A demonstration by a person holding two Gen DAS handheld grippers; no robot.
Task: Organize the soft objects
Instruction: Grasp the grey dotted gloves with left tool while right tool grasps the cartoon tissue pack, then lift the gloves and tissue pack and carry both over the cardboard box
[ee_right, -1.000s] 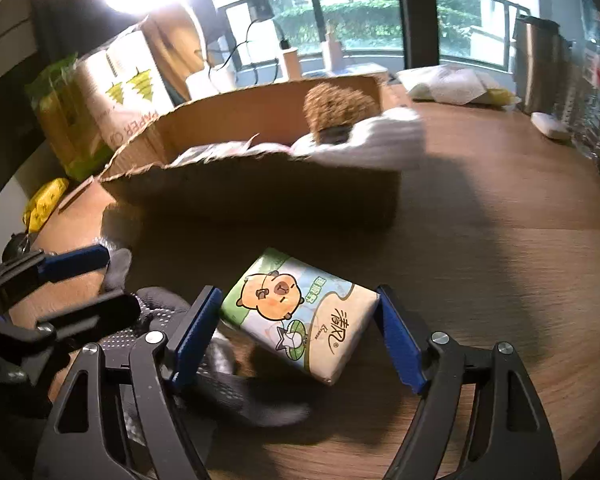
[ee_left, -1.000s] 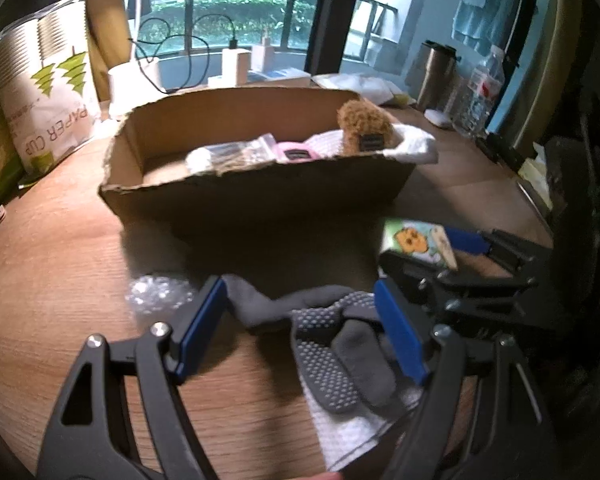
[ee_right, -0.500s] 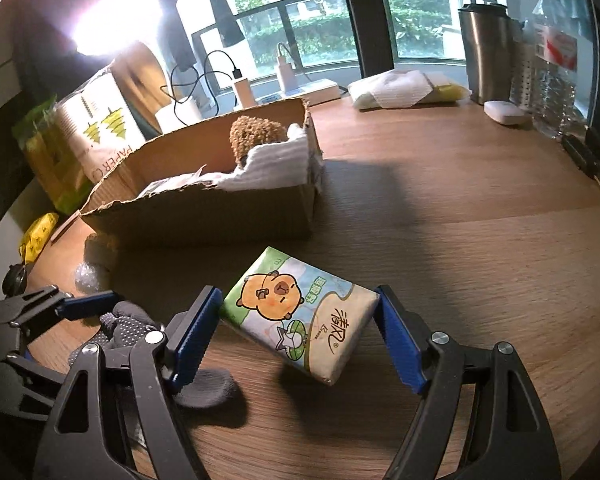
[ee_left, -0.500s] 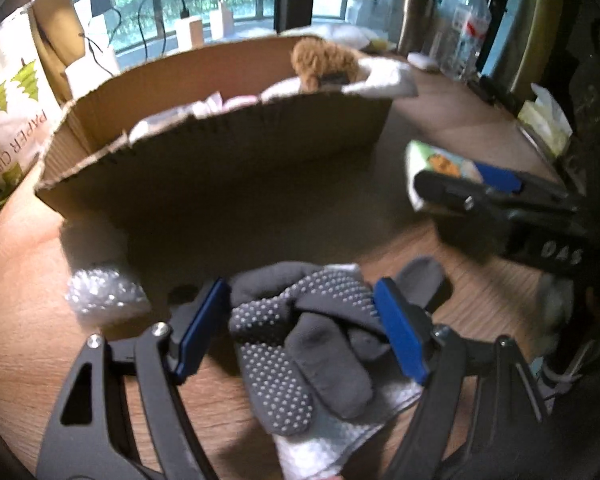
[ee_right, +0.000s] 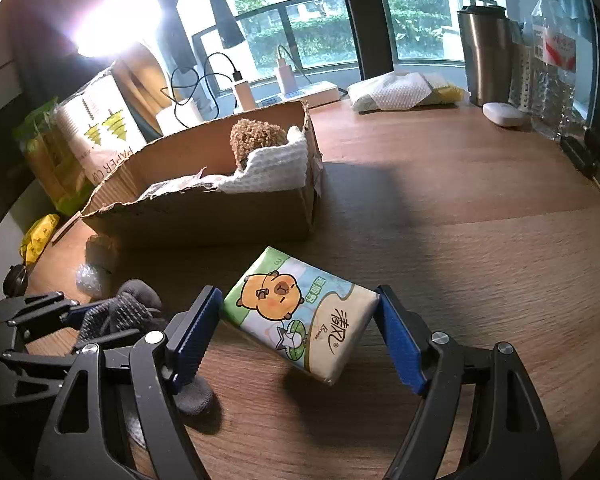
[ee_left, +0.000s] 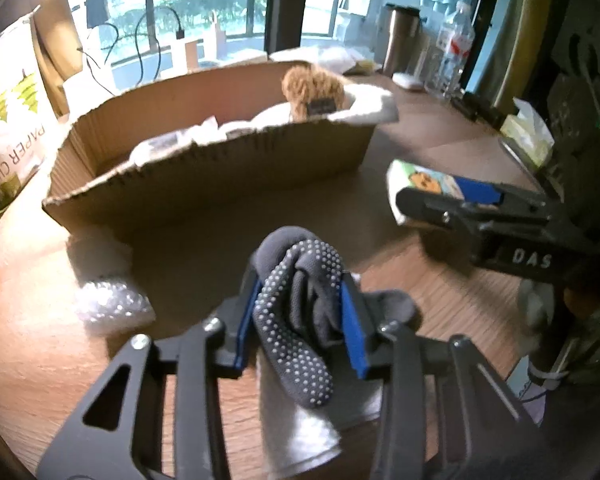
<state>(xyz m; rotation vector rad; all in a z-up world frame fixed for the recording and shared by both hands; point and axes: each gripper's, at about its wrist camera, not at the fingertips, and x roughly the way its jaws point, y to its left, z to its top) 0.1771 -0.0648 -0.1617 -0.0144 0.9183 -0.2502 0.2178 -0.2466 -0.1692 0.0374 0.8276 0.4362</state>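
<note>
My left gripper [ee_left: 300, 320] is shut on grey dotted gloves [ee_left: 296, 312], bunched between its blue pads, over a white cloth [ee_left: 300, 432] on the table. The gloves also show in the right wrist view [ee_right: 120, 312]. My right gripper [ee_right: 300, 328] holds a tissue pack with a cartoon capybara [ee_right: 296, 312] between its pads; the pack seems lifted off the table. The pack shows at the right of the left wrist view [ee_left: 420, 178]. A cardboard box [ee_left: 204, 184] with a brown plush toy [ee_left: 312, 92] and white padding [ee_right: 272, 168] stands behind.
Bubble wrap [ee_left: 112, 304] lies left of the gloves, near the box's corner. A paper-cup bag [ee_left: 12, 136] stands at the far left. A steel tumbler [ee_right: 484, 52], a water bottle [ee_right: 556, 60] and a white case [ee_right: 504, 114] stand at the back right.
My left gripper has closed on the gloves and raised them. The right gripper keeps the tissue pack and has turned a little away from the box.
</note>
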